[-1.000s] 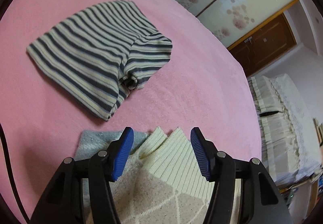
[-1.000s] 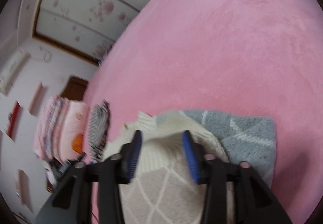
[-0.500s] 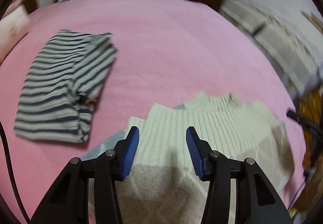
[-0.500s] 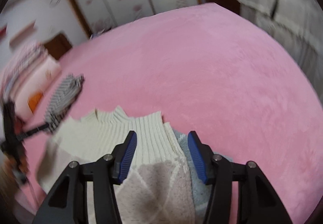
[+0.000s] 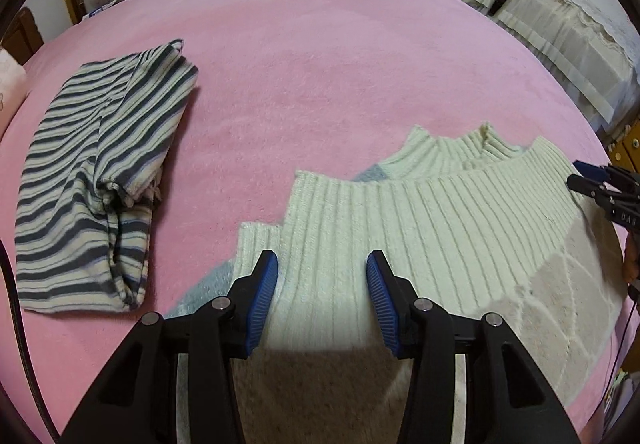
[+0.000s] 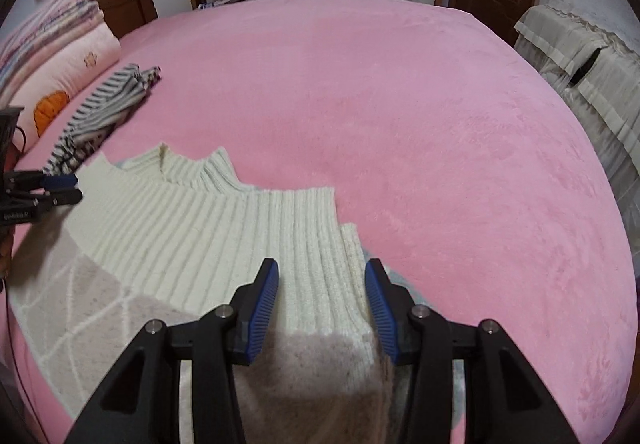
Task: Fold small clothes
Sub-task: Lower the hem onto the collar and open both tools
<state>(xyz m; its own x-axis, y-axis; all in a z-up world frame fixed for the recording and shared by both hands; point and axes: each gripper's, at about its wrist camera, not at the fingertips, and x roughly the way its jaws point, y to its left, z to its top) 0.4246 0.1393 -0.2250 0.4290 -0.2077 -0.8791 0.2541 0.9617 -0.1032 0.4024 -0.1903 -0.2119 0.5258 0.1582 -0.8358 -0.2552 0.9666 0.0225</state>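
The pink bed cover (image 5: 320,56) fills both views. On it, at 9 o'clock in the left wrist view, lies the striped garment (image 5: 92,172), already folded. The cream ribbed sweater (image 5: 420,220) lies across the near edge, from 6 to 3 o'clock. One second ago both views were strongly tilted; now they are level, so both wrists rolled and the sweater's ribbed part is stretched flat between them. The left gripper (image 5: 322,296) narrowed its jaws a moment ago; the right gripper (image 6: 322,296) has just been closing. Knit lies between the pads of each, but I cannot tell whether they press on it. I judge a fold is in progress.
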